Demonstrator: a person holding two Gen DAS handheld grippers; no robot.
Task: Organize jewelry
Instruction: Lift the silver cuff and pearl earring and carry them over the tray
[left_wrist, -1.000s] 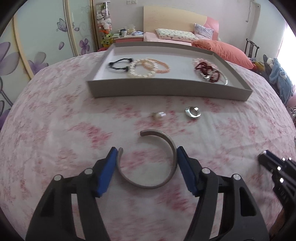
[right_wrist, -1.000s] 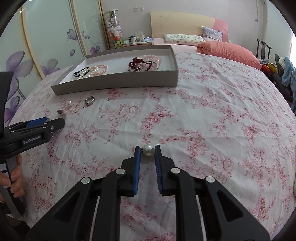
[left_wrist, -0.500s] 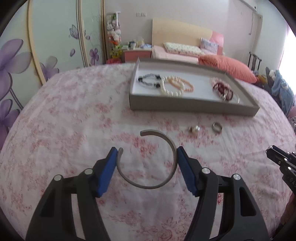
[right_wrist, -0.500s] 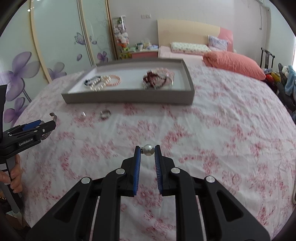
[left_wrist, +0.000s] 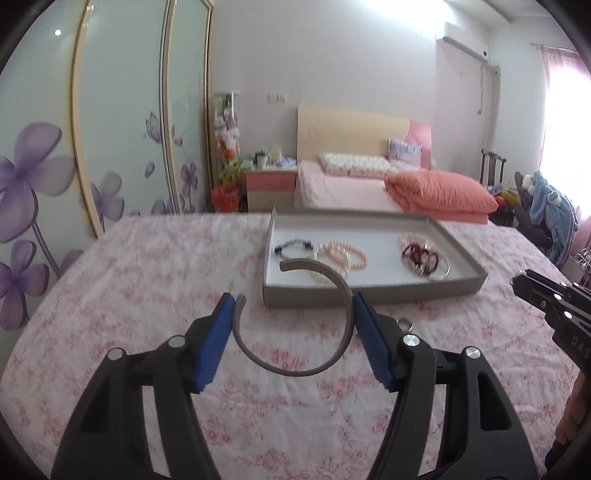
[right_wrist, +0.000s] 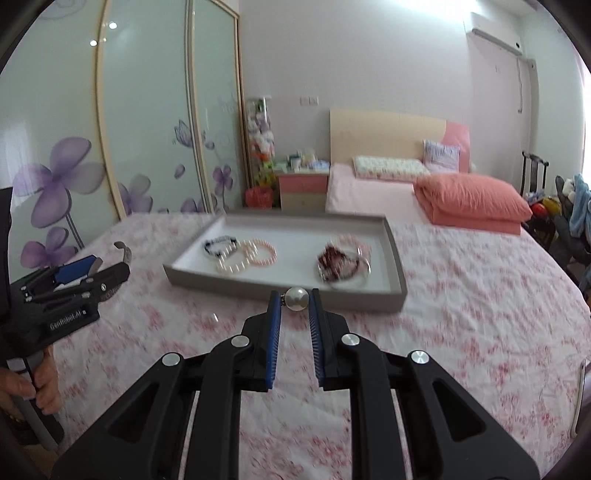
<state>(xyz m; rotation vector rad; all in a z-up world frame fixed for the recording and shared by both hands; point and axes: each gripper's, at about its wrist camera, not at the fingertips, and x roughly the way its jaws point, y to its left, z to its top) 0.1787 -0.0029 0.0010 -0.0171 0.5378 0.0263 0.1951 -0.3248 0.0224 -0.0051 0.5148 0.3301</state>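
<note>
Grey tray (right_wrist: 397, 254) ahead w/ bracelets (right_wrist: 242, 254); left tool (left_wrist: 293, 314) clamps bangle (left_wrist: 291, 365), right tool (right_wrist: 294, 306) pearl (right_wrist: 296, 298).

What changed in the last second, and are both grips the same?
Both grippers have lifted off the bedspread and tilted up. The left gripper still clamps the open bangle, the right gripper the pearl earring. The tray is unchanged.

1. You have a bed (right_wrist: 480, 332) spread with a pink floral sheet.
2. On it lies a shallow grey tray (right_wrist: 280, 286).
3. A small ring (left_wrist: 405, 323) rests near the tray's front wall.
</note>
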